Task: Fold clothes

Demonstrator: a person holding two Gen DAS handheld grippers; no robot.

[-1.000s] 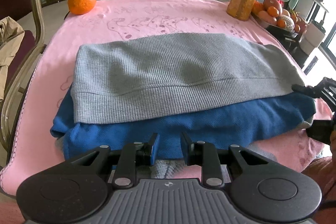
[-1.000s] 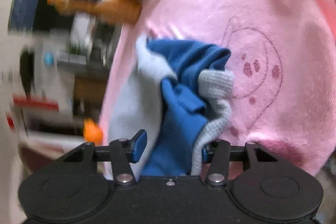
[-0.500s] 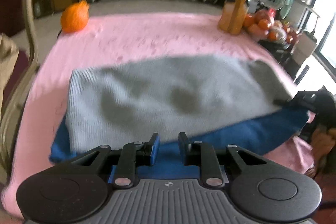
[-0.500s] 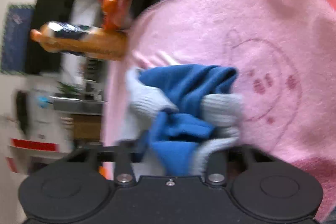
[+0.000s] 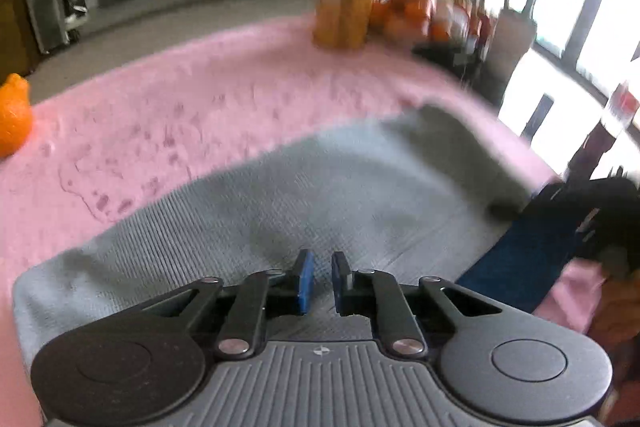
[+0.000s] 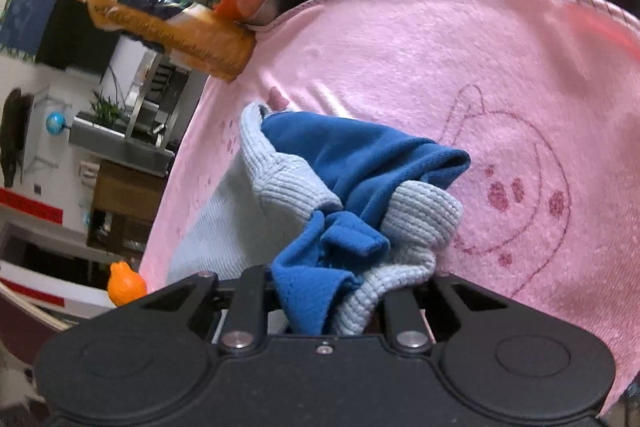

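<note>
A grey knit sweater (image 5: 320, 195) lies folded on top of a blue garment (image 5: 520, 259) on the pink blanket (image 5: 200, 99). My left gripper (image 5: 322, 281) hovers low over the sweater's near part. Its blue pads are almost together and nothing shows between them. In the right wrist view, the bunched end of the blue garment (image 6: 360, 163) and the grey sweater (image 6: 224, 227) sits inside my right gripper (image 6: 332, 303), which is shut on both layers. The cloth hides its fingertips. That right gripper (image 5: 592, 211) shows as a dark blur at the stack's right end.
An orange fruit (image 5: 12, 115) sits at the blanket's far left. A tall orange drink bottle (image 5: 348, 7) and a tray of fruit (image 5: 416, 15) stand at the far right corner. In the right wrist view, bare pink blanket (image 6: 440, 67) with a rabbit drawing lies beyond the clothes.
My left gripper has moved forward over the stack, from its near blue edge onto the grey sweater. My right gripper has shut on the bunched end of both garments.
</note>
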